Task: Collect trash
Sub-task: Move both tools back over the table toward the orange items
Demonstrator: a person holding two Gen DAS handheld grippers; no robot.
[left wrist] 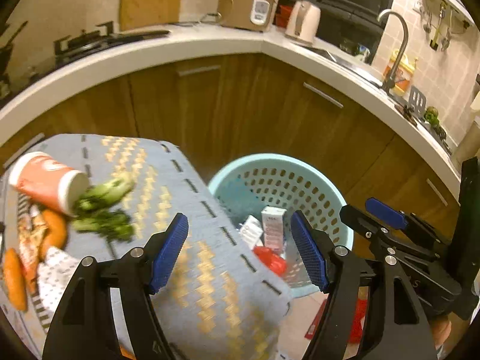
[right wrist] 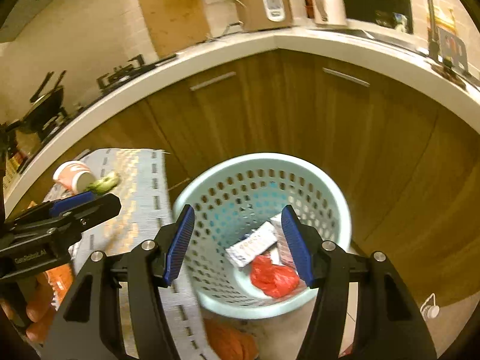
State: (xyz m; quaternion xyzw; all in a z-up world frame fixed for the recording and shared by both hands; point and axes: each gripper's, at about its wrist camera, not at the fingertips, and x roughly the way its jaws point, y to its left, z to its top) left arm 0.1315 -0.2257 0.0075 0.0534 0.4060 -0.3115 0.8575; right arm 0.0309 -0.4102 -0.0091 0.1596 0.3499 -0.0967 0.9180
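Observation:
A light blue perforated basket (left wrist: 330,192) (right wrist: 336,207) stands on the floor by the table and holds white packets (right wrist: 255,244), a small carton (left wrist: 272,225) and a red bag (right wrist: 274,276). On the blue cloth-covered table (left wrist: 195,270) lie an orange paper cup (left wrist: 45,183) (right wrist: 73,174) on its side, green vegetable scraps (left wrist: 105,207), carrots (left wrist: 13,279) and a wrapper. My left gripper (left wrist: 240,252) is open and empty over the table's edge. My right gripper (right wrist: 238,244) is open and empty above the basket.
Wooden cabinets (left wrist: 240,105) under a white counter (left wrist: 195,45) curve behind. A rice cooker (left wrist: 247,4), kettle (left wrist: 303,21), stove (left wrist: 90,42) and tap (left wrist: 399,45) stand on it. Something orange (right wrist: 231,342) lies on the floor by the basket.

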